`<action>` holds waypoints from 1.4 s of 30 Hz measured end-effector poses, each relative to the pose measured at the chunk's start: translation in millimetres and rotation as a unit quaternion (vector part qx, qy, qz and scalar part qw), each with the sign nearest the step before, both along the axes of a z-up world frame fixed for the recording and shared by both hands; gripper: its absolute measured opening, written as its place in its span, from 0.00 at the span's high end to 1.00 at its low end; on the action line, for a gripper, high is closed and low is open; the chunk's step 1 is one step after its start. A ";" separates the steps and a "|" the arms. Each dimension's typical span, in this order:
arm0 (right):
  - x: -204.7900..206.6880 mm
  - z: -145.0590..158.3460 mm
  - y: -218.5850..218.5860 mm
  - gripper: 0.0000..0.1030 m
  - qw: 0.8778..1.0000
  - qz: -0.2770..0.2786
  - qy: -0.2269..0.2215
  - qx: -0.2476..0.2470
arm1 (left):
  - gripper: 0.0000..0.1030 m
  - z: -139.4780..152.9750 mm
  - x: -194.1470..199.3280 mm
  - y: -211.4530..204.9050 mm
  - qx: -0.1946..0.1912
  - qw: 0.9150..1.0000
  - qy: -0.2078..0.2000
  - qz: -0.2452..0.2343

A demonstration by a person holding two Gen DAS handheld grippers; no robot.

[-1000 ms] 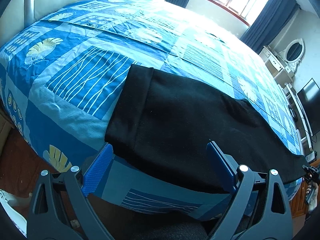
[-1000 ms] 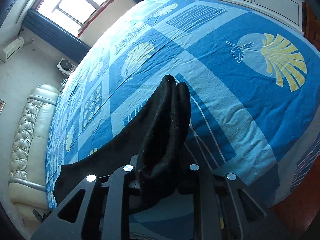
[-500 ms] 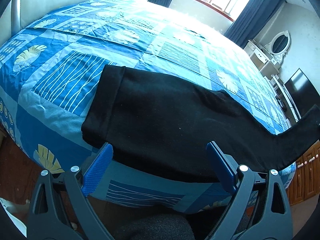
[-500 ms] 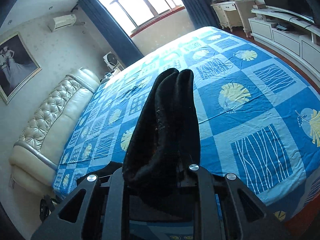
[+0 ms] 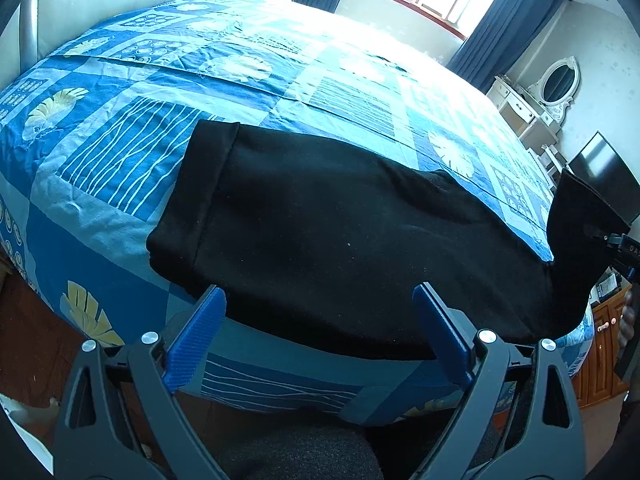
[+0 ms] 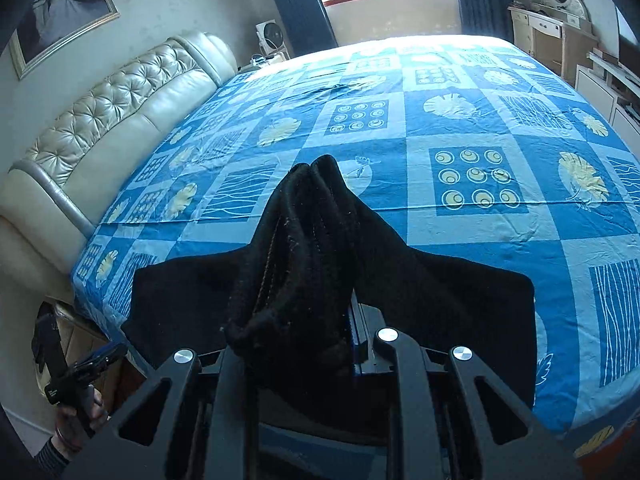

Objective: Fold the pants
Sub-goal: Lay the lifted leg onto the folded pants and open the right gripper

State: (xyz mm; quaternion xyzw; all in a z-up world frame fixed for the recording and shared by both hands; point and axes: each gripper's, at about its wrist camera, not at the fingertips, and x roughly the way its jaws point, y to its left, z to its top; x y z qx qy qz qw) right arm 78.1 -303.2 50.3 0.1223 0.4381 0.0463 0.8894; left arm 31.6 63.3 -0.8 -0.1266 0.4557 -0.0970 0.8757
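Note:
Black pants [image 5: 328,240] lie flat along the near edge of a blue patterned bed [image 5: 280,60], their folded band end at the left. My left gripper [image 5: 320,336] is open and empty, its blue pads just short of the pants' near edge. My right gripper [image 6: 304,332] is shut on the bunched leg ends of the pants [image 6: 304,248], lifted above the bed. In the left wrist view that raised end [image 5: 576,232] stands up at the far right, held by the right gripper [image 5: 616,240].
A padded cream headboard [image 6: 100,128] runs along the bed's left side. A white dresser with an oval mirror [image 5: 556,80] and a dark TV [image 5: 604,172] stand to the right. Wooden floor [image 5: 24,340] lies below the bed's near edge.
My right gripper has lifted the leg ends off the bed and swung them up and toward the pants' body. The left gripper has stayed open, drifting slightly.

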 end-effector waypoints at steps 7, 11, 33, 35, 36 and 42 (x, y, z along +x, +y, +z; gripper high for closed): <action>8.9 -50.9 53.6 0.81 0.996 0.029 0.039 -0.079 | 0.08 1.1 -2.7 -8.1 0.005 1.000 -0.004 -0.013; 8.8 -67.9 67.7 0.81 0.994 0.035 0.054 -0.093 | 0.08 1.8 -3.2 -10.9 0.009 1.000 -0.007 -0.017; -17.1 -87.9 90.0 0.52 0.995 0.041 0.071 -0.048 | 0.08 -2.7 -2.3 -13.0 0.006 1.000 0.001 -0.022; -18.6 -87.3 92.9 0.51 0.996 0.045 0.072 -0.030 | 0.08 -3.5 -2.0 -13.0 0.005 1.000 0.002 -0.022; -18.9 -87.4 95.4 0.50 0.996 0.049 0.074 -0.024 | 0.08 -3.9 -2.0 -12.9 0.004 1.000 0.003 -0.021; -20.6 -90.1 110.8 0.48 0.995 0.061 0.073 -0.038 | 0.08 -4.1 -1.7 -12.2 0.003 1.000 0.004 -0.020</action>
